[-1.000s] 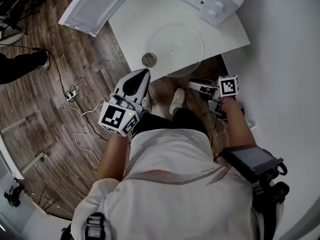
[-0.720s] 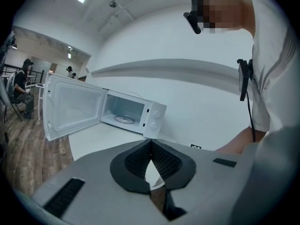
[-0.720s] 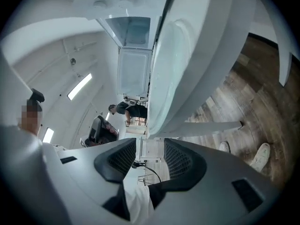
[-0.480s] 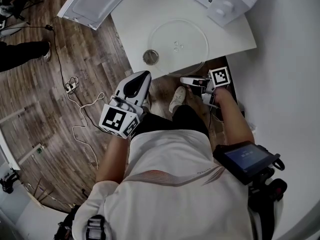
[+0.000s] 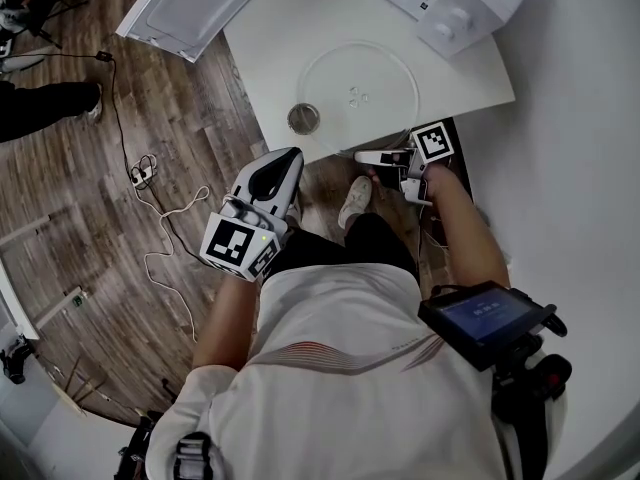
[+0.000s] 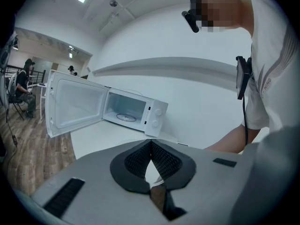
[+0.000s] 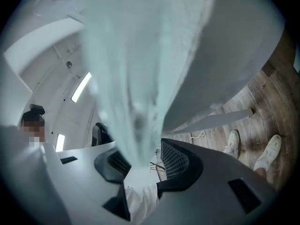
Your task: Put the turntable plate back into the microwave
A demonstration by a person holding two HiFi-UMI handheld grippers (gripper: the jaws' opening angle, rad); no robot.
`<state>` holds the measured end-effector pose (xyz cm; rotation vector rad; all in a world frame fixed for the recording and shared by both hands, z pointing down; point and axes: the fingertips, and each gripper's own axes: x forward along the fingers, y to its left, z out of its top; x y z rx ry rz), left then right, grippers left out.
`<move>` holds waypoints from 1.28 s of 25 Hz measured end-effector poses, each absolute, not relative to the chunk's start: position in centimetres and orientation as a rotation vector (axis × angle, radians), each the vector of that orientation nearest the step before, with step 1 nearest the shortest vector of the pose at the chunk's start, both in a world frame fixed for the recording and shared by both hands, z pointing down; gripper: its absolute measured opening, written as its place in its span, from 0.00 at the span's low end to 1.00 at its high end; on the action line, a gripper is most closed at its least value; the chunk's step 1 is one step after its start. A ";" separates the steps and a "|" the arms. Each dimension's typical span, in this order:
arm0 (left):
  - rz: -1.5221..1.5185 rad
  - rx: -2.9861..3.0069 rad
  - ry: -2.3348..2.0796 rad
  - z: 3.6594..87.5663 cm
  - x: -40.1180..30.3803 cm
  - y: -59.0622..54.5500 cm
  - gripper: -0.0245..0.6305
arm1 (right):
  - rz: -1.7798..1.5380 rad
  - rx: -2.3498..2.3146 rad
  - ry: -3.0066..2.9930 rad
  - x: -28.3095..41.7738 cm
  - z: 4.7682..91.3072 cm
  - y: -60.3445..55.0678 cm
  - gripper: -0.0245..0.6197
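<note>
The right hand-held gripper (image 5: 363, 156) lies roughly level at the near edge of the worktop (image 5: 270, 48), with its tips pointing toward the left of the head view. Its jaws stand wide apart and have just been opening. In the right gripper view (image 7: 140, 158) the clear rim of the turntable plate (image 7: 136, 69) runs between the two pads. A gap shows on one side of the rim, so the plate is not clamped.

The left hand-held gripper (image 5: 287, 156) is held lower and nearer the person, off the worktop's front edge and above the wooden floor (image 5: 100, 168). In the left gripper view (image 6: 150, 143) its pads meet at the tips with nothing between them.

The turntable plate (image 5: 360, 83) lies flat on the white worktop. Its near edge reaches the worktop's front edge, right where the right gripper's jaws are. A small round object (image 5: 303, 118) sits on the worktop just to the left of the plate.

Behind the plate stands the white microwave (image 5: 455, 8). Its door (image 5: 190, 3) is swung wide open and reaches out past the worktop's left side. The left gripper view shows the microwave (image 6: 140, 111), its open door (image 6: 75, 107) and a ring (image 6: 125, 117) lying on the cavity floor.

A white cable (image 5: 165, 238) trails over the floor.
</note>
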<state>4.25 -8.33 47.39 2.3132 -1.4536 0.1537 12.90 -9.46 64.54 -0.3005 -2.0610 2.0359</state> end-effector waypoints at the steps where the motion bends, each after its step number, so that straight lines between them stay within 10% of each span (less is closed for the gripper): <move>1: 0.151 2.308 -1.455 47.4 4.2 -8.2 0.05 | 2.049 -0.292 -2.066 12.9 64.4 -9.7 0.29; 11: 0.141 2.296 -1.448 47.8 4.4 -8.4 0.05 | 2.146 -0.212 -2.093 13.1 64.6 -10.6 0.10; 32: 0.135 2.292 -1.396 48.4 3.8 -9.0 0.05 | 2.020 -0.110 -2.259 12.7 63.0 -10.2 0.10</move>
